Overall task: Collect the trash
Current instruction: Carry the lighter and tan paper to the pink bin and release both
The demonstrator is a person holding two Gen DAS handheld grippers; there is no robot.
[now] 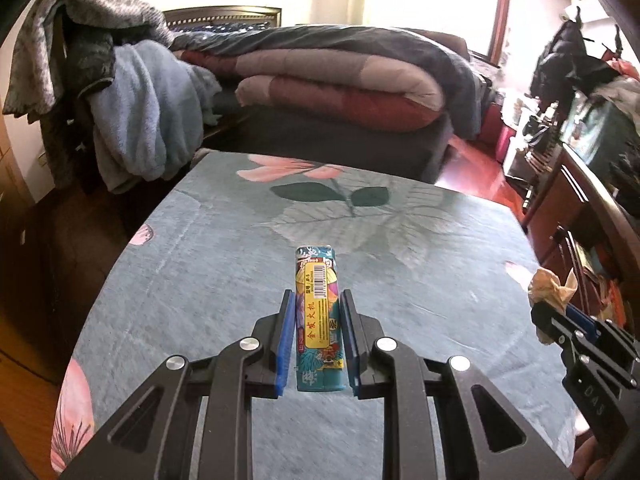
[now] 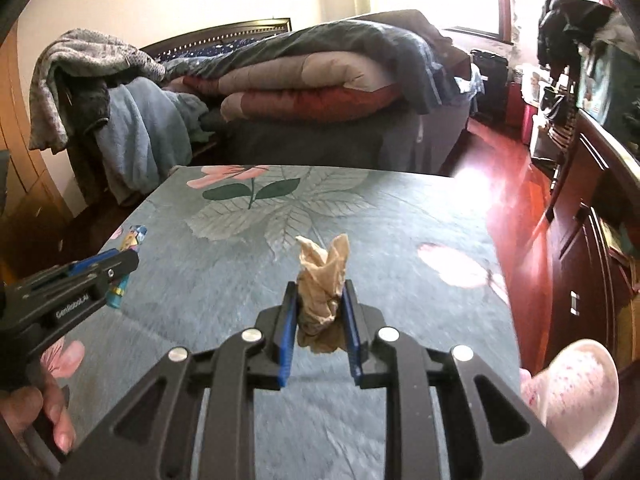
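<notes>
My left gripper (image 1: 318, 300) is shut on a teal lighter (image 1: 319, 312) with a yellow label, held lengthwise between the blue pads above the floral table cloth (image 1: 208, 264). My right gripper (image 2: 319, 290) is shut on a crumpled brown paper wad (image 2: 322, 276), which sticks out past the fingertips. In the left wrist view the right gripper (image 1: 560, 316) and its paper wad (image 1: 550, 284) show at the right edge. In the right wrist view the left gripper (image 2: 120, 260) and the lighter (image 2: 134, 238) show at the left.
The table is covered by a teal cloth with pink flowers (image 2: 400, 232). A bed with folded quilts (image 1: 340, 80) stands behind it, and a chair draped with blankets (image 1: 132, 104) at the back left. Dark wooden cabinets (image 2: 588, 240) line the right side.
</notes>
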